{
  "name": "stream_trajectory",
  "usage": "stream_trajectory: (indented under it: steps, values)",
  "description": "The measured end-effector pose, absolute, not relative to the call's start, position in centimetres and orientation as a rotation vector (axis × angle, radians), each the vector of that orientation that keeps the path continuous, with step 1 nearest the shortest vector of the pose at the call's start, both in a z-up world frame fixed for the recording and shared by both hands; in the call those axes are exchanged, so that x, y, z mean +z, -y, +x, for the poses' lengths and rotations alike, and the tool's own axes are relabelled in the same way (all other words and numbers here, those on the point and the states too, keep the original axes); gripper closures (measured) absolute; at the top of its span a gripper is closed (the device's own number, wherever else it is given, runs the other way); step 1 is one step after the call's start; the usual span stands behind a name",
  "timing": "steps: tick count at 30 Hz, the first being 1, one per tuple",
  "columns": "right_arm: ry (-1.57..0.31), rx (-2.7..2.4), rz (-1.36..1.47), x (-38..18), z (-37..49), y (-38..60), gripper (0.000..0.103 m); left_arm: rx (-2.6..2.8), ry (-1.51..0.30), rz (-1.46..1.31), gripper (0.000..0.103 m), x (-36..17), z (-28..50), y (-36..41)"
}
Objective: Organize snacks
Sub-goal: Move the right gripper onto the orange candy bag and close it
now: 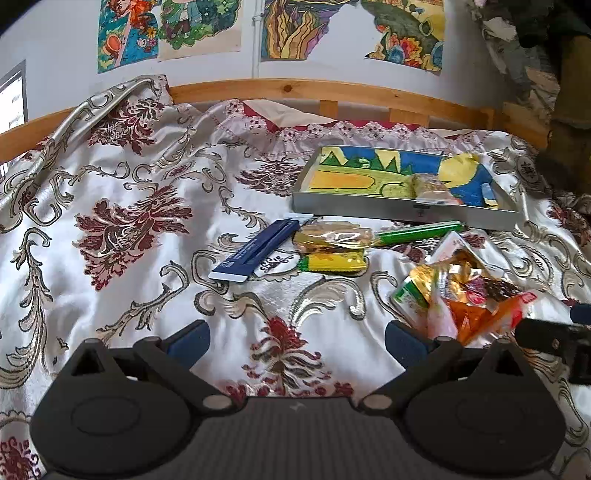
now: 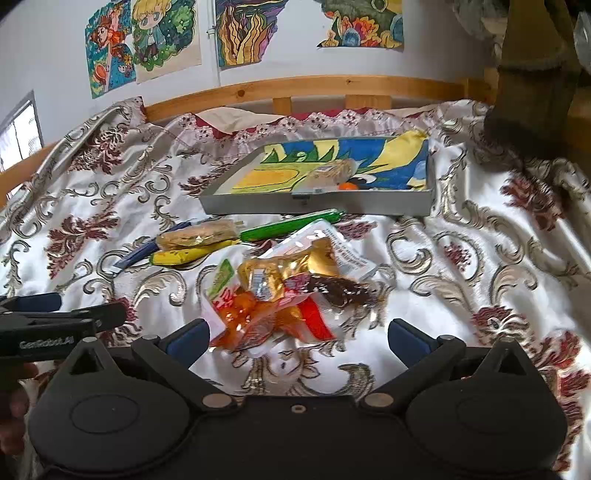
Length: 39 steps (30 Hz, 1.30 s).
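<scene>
Right wrist view shows right tongs (image 2: 295, 341) and left tongs (image 1: 297, 341) spread wide and empty over the bed's snack pile (image 2: 284, 295), seemingly approaching; next, close on one packet for the tray (image 2: 317, 205).

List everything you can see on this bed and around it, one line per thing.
tray: one, grey, colourful lining, far side of bed
packet in tray: one, beige, near front wall
blue packet: one, left of the loose group
biscuit packet: one, clear, tan contents
yellow bar: one, just nearer than the biscuit packet
green stick: one, before the tray
snack pile: several, gold, orange, red, nearest
bedspread: one, white, maroon floral
drawings: several, on wall
left tool: open
right tool: open, by the pile
</scene>
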State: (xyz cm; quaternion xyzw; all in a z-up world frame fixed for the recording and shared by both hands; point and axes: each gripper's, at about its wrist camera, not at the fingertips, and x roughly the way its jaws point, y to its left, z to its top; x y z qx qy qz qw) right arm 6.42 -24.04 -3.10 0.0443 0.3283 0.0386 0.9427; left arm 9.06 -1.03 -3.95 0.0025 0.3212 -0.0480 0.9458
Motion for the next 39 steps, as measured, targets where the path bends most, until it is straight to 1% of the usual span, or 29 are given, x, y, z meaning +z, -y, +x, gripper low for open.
stream_trajectory:
  steps: [11,18,20,21,23,25,27,32,39]
  values:
    - [-0.730,0.168,0.176,-5.2,8.7,22.5,0.001,-0.114,-0.649,-0.023,0.000,-4.6,12.1,0.5]
    - [-0.738,0.135,0.169,-6.7,11.0,20.6,0.001,-0.122,-0.657,-0.074,0.000,-5.0,13.5,-0.5]
    - [-0.734,0.115,0.162,-7.1,11.3,20.2,0.007,-0.122,-0.662,-0.090,0.000,-5.3,13.6,-0.7]
    - [-0.734,0.096,0.146,-7.3,11.5,20.1,0.014,-0.118,-0.661,-0.095,0.000,-5.4,13.6,-0.8]
    - [-0.713,0.086,0.137,-7.4,11.4,20.0,0.018,-0.119,-0.661,-0.096,0.000,-5.5,13.6,-0.8]
    - [-0.688,0.085,0.141,-7.2,11.1,20.2,0.035,-0.125,-0.656,-0.091,0.000,-5.6,13.4,-0.7]
    - [-0.657,0.067,0.131,-6.9,10.8,20.3,0.046,-0.139,-0.653,-0.086,0.000,-5.6,13.3,-0.4]
    - [-0.656,0.044,0.151,-6.6,10.7,21.5,0.051,-0.191,-0.643,-0.074,0.000,-5.5,12.9,0.2]
    - [-0.726,0.009,0.129,-5.3,8.5,24.3,0.051,-0.321,-0.625,-0.016,0.001,-5.3,12.3,1.9]
